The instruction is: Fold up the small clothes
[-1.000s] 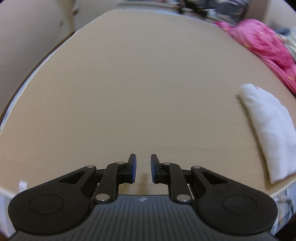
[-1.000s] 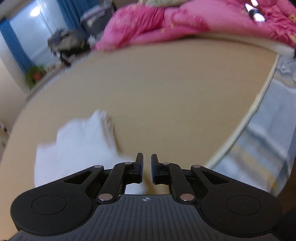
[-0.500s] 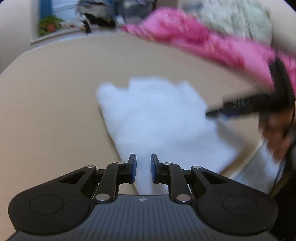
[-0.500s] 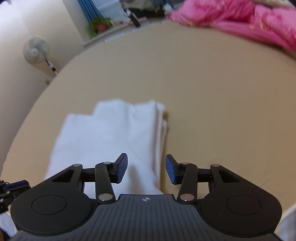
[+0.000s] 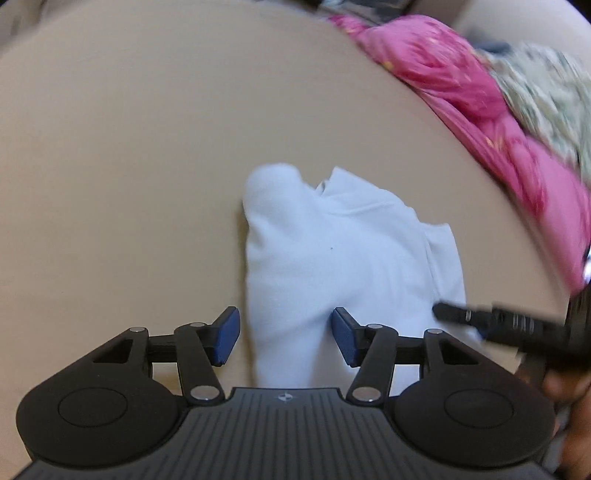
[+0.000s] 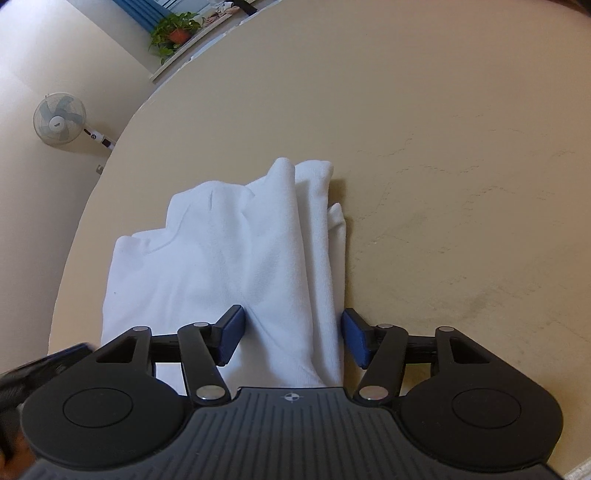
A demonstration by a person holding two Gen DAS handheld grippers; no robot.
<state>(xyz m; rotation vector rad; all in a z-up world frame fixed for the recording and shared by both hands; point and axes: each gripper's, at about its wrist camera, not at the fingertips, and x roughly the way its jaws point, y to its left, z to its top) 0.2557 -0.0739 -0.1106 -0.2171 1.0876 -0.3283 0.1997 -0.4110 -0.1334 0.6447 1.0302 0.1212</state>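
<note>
Cloth first: the white garment [image 5: 343, 258] lies part-folded on the tan bench [image 5: 129, 166]. I have just been opening the left gripper [image 5: 286, 336] and right gripper [image 6: 291, 339]; both straddle its near edge unpinched, ready to grab corners.

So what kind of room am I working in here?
Most likely a bedroom at home: pink bedding bunched at the edge of a tan sheet, a potted plant on the sill and a fan.

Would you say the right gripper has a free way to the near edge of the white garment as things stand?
Probably yes: the right gripper is open, the white garment lies between its fingers, and nothing covers it there.
</note>
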